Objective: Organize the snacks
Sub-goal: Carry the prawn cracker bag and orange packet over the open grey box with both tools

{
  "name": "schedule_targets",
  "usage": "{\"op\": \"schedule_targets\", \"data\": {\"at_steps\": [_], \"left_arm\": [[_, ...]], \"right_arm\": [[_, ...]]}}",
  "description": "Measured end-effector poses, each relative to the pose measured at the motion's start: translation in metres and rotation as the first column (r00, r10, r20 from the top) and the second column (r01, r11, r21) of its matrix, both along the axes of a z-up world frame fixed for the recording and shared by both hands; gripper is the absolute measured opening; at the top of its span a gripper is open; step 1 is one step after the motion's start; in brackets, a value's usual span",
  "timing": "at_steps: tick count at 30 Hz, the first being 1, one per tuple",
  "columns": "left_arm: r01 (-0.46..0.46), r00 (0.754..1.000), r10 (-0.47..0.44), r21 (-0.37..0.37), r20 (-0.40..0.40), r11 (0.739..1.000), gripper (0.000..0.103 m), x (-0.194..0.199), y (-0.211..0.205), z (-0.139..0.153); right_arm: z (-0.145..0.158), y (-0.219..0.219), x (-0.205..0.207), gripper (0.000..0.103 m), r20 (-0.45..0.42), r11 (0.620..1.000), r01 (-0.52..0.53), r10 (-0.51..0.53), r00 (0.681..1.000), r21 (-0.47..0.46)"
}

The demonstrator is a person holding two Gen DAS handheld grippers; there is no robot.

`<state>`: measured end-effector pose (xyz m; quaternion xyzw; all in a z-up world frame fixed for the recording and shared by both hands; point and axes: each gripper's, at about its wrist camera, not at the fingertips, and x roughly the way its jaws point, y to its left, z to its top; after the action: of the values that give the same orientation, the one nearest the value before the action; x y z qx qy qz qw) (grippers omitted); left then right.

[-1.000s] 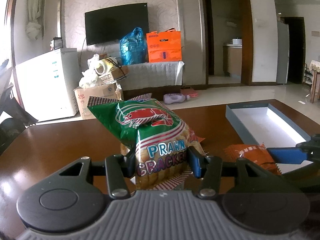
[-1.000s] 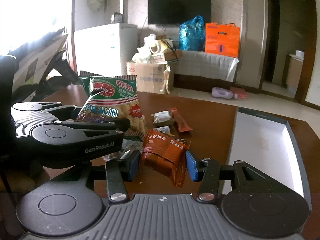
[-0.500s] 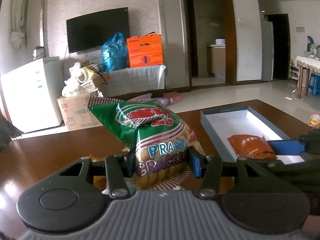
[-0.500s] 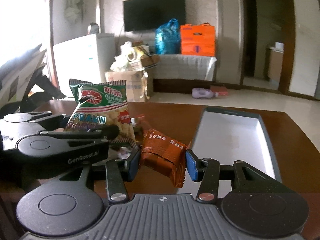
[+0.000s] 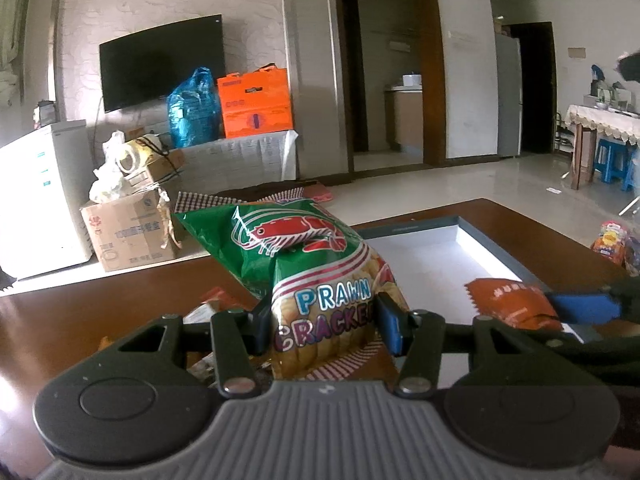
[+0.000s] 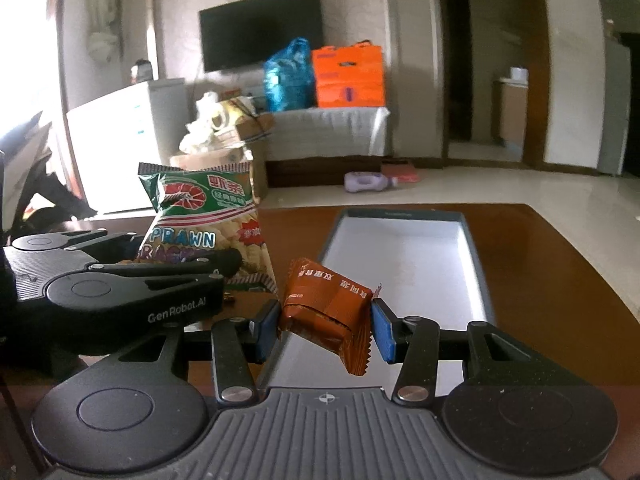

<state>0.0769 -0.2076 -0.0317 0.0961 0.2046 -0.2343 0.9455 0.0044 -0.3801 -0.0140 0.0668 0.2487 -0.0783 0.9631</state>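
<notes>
Since a second ago both my grippers have travelled sideways across the tabletop (image 6: 560,280) toward the box (image 6: 474,256): in the left view the box, then only at the right edge, now sits behind and to the right of my load, and in the right view it has come from the right side to lie directly ahead. The grips themselves are unchanged. My left gripper (image 5: 324,326) is clamped on the lower part of the cracker bag (image 5: 308,264), blue pads pressing its two sides, the bag upright and its green top leaning away to the left, lifted clear of the tabletop. My right gripper (image 6: 325,330) is closed on the orange packet (image 6: 326,308), held tilted between the pads, its crimped end hanging down to the right. The packet now hangs over the near left corner of the box, above the white floor of it; a second ago it was over bare wood left of the box. Seen from the right view, the cracker bag stands left of the box, not yet over it. The left gripper sits just beside the right one, on its left. A few loose wrappers (image 5: 218,300) remain on the tabletop under and behind the left gripper. Another snack pack (image 5: 610,240) lies on the far right of the tabletop.
</notes>
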Motion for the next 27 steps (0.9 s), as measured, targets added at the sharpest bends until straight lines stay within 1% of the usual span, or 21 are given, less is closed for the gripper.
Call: {"op": "schedule_targets", "data": {"at_steps": [3, 8, 13, 19, 23, 27], "left_arm": [[0.021, 1.0, -0.021, 0.005, -0.003, 1.0, 0.05, 0.011, -0.02, -0.002], [0.07, 0.998, -0.07, 0.035, -0.003, 0.997, 0.05, 0.032, -0.056, -0.011], [0.135, 0.99, -0.134, 0.041, -0.037, 0.99, 0.05, 0.045, -0.087, -0.026], [0.181, 0.979, -0.178, 0.017, -0.099, 0.983, 0.05, 0.055, -0.11, -0.043], [0.199, 0.974, -0.196, 0.017, -0.113, 0.98, 0.05, 0.059, -0.12, -0.051], [0.217, 0.971, -0.211, 0.037, -0.115, 0.976, 0.05, 0.06, -0.127, -0.057]], "right_arm": [[-0.005, -0.013, 0.001, 0.049, -0.006, 0.999, 0.031, -0.031, 0.999, 0.016], [-0.016, -0.026, 0.007, 0.049, -0.03, 0.998, 0.061, -0.06, 0.998, 0.025], [-0.026, -0.037, 0.013, 0.049, -0.064, 0.995, 0.094, -0.091, 0.994, 0.037], [-0.036, -0.046, 0.018, 0.049, -0.105, 0.991, 0.129, -0.124, 0.987, 0.041], [-0.039, -0.048, 0.02, 0.049, -0.125, 0.988, 0.148, -0.141, 0.982, 0.047], [-0.044, -0.047, 0.022, 0.049, -0.148, 0.987, 0.148, -0.138, 0.979, 0.056]]}}
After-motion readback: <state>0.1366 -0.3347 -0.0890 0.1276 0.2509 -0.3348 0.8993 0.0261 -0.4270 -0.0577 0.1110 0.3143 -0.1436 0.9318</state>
